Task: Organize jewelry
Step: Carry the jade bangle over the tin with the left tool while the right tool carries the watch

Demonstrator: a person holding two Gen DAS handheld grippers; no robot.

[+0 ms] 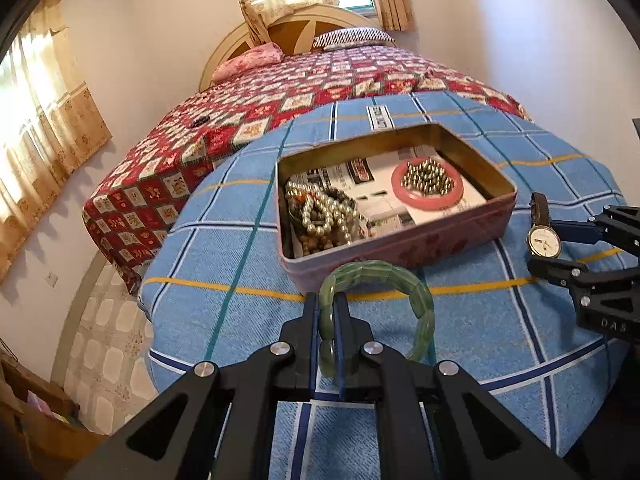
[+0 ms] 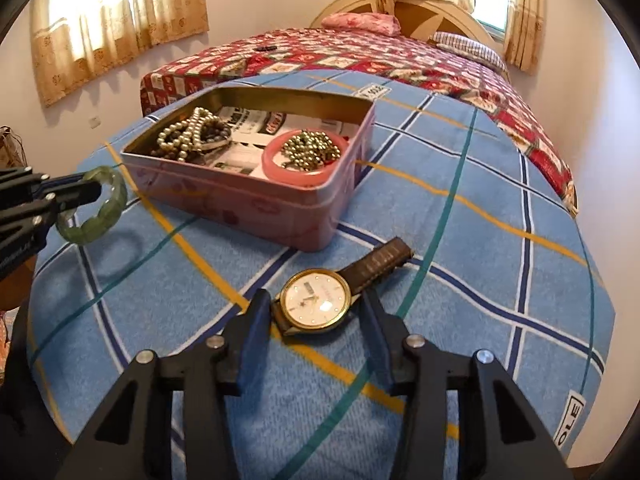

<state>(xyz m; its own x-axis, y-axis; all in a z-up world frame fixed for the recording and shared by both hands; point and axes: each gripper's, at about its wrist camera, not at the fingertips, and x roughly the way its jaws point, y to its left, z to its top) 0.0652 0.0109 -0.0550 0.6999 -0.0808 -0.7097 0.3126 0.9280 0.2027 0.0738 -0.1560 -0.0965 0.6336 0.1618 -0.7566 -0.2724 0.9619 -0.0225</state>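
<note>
The left gripper is clamped on the rim of the green bangle, jaws all but together, with the ring held clear of the cloth and casting a shadow on it in the right wrist view. The tin stands just ahead of these fingertips, lid off.

The right gripper stands part open astride the watch. The case lies on the cloth between the two fingers; a gap shows on each side, so the pads do not appear to press on it. One strap end runs forward and to the right of the tips.

Judged step: loose pieces are being gathered into the tin. The bangle is lifted and ready to go in; the watch is bracketed but not gripped.

Next move, as judged: the right jaws need to close on the case or strap before any lift. The left needs to carry the bangle over the near wall of the tin and let go.

Inside the tin: a heap of pearl beads on the left gripper's near-left side, and a pink bangle ringing a cluster of gold beads farther right, all on printed paper. Free floor remains between them.

Obstructions: the tin's near wall, which the bangle must clear; otherwise none seen. The blue checked cloth is soft and may give under the watch.
</note>
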